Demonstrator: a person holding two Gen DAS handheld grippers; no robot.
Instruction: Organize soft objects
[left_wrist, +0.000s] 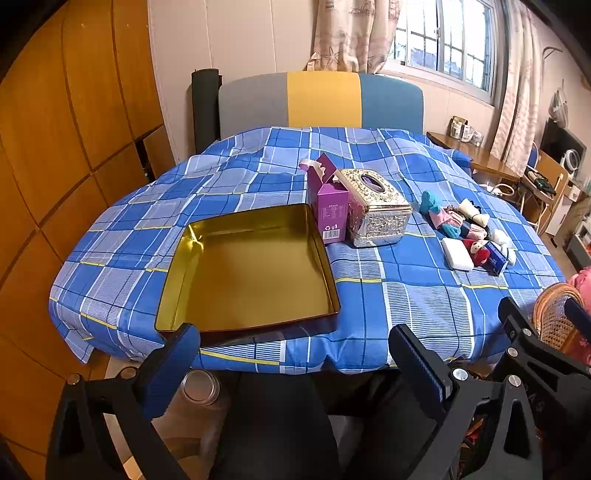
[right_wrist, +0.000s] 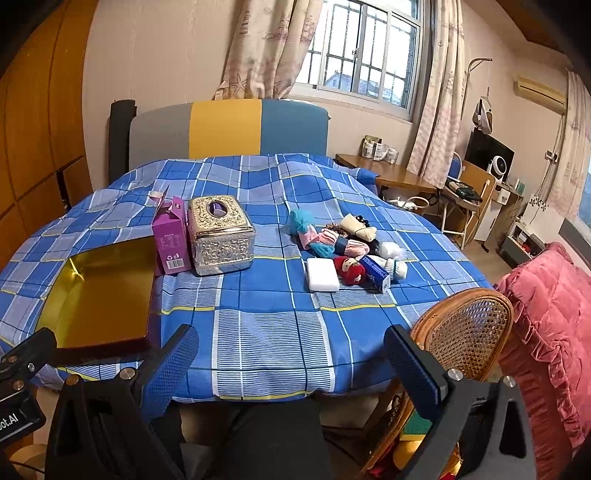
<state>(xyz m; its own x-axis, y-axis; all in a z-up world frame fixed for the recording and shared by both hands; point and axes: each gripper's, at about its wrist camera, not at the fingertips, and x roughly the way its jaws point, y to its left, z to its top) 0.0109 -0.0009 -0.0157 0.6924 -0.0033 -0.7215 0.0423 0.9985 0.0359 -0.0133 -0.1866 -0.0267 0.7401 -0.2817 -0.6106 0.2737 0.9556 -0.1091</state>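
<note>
A pile of soft objects (right_wrist: 347, 240) lies on the right of the blue plaid table: a white sponge (right_wrist: 322, 274), a red-haired doll (right_wrist: 351, 270), teal and pink socks (right_wrist: 314, 236) and a cream sock. The pile also shows in the left wrist view (left_wrist: 465, 225). An empty gold tin tray (left_wrist: 251, 269) sits at the table's front left; it also shows in the right wrist view (right_wrist: 107, 295). My left gripper (left_wrist: 295, 362) is open and empty, held off the table's near edge in front of the tray. My right gripper (right_wrist: 291, 365) is open and empty, off the near edge, short of the pile.
A purple carton (right_wrist: 170, 236) and an ornate silver tissue box (right_wrist: 221, 236) stand mid-table between tray and pile. A small blue box (right_wrist: 376, 272) lies in the pile. A wicker chair back (right_wrist: 465, 332) and a pink quilt (right_wrist: 546, 317) stand at the right.
</note>
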